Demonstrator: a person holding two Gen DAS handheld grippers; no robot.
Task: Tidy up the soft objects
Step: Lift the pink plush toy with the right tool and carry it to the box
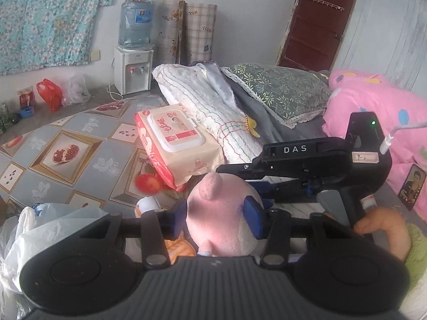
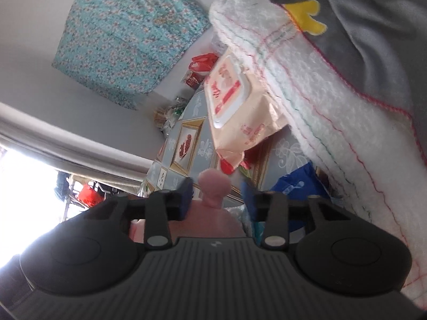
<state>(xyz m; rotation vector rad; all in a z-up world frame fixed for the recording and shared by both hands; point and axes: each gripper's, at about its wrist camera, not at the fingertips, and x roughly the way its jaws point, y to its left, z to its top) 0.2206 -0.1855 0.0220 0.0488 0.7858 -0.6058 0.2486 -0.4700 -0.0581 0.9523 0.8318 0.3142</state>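
A pink plush toy (image 1: 221, 226) sits between the blue pads (image 1: 253, 214) of my left gripper (image 1: 216, 217), which is shut on its sides. My right gripper (image 1: 245, 178), black and held by a hand (image 1: 384, 229), reaches in from the right around the toy's top. In the right wrist view the toy's pink ear (image 2: 213, 184) stands between the pads of the right gripper (image 2: 217, 200), with a gap on each side. An orange-striped soft thing (image 1: 178, 249) lies under the toy, mostly hidden.
A wet-wipes pack (image 1: 178, 138) leans on a folded white towel (image 1: 210, 106). Behind lie a green pillow (image 1: 280, 90) and a pink quilt (image 1: 373, 122). A white plastic bag (image 1: 40, 229) sits at the left on the pomegranate-print cloth (image 1: 66, 154). A phone (image 1: 412, 186) lies at the right.
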